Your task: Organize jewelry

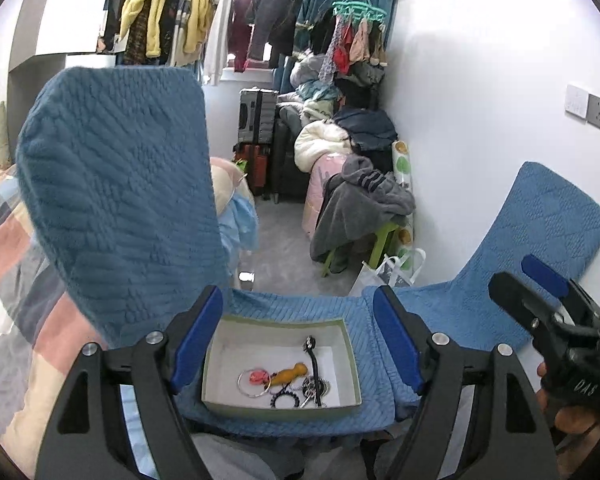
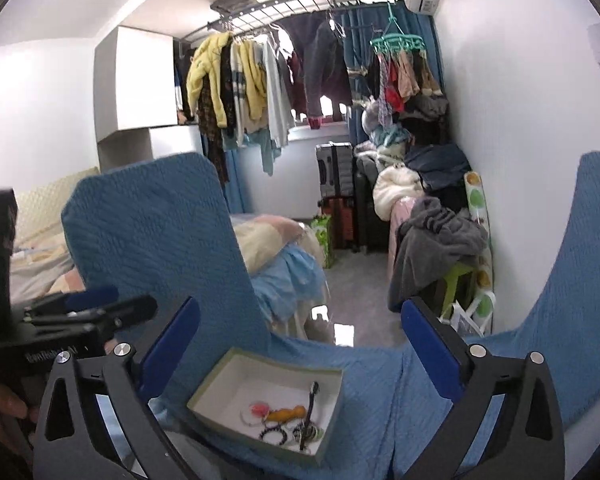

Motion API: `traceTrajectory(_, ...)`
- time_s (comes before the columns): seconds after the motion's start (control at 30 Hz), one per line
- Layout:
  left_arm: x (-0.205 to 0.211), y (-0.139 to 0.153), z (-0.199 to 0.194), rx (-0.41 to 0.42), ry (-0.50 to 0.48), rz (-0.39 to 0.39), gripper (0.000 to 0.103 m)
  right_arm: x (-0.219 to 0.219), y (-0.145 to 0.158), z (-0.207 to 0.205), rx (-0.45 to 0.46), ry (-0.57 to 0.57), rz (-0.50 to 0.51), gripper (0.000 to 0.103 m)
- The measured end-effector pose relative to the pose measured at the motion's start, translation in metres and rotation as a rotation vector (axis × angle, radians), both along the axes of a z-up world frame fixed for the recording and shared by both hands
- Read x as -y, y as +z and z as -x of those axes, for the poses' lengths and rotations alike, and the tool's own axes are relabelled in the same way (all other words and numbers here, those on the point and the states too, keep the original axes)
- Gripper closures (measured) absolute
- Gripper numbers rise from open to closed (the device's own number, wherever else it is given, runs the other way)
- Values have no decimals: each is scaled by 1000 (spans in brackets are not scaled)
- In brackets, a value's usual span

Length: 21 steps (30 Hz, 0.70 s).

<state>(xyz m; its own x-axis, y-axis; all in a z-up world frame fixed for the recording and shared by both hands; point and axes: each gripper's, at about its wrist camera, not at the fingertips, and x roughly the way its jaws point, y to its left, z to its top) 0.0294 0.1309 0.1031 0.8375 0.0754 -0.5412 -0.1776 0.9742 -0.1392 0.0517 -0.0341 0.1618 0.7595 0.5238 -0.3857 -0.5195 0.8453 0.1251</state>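
Left tool (image 1: 298, 344), blue-padded, is gaping wide above shallow cardboard box (image 1: 216, 364); inside are lying metal rings (image 1: 252, 382), beaded bracelet (image 1: 286, 400). Right tool (image 2: 300, 352) likewise wide.

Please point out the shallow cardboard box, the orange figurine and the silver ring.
Shallow cardboard box (image 1: 278, 408): left wrist view, front wall.
Orange figurine (image 1: 289, 375): left wrist view, body middle.
Silver ring (image 1: 242, 385): left wrist view, left rim.

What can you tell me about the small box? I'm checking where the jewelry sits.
The box is a shallow, open cardboard tray, pale green outside and white inside, with no lid on it. It lies flat on the blue quilted cover between two chair backs. Jewelry is heaped toward its near right corner. Neither gripper touches it.
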Motion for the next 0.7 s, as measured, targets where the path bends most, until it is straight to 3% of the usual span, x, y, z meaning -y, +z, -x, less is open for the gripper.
traceTrajectory(0.47,3,-37,21,-76,40,18,25,17,-55,18,-142,-27,80,0)
traceTrajectory(0.7,12,-51,20,-122,38,-13,25,19,-70,27,-179,-43,93,0)
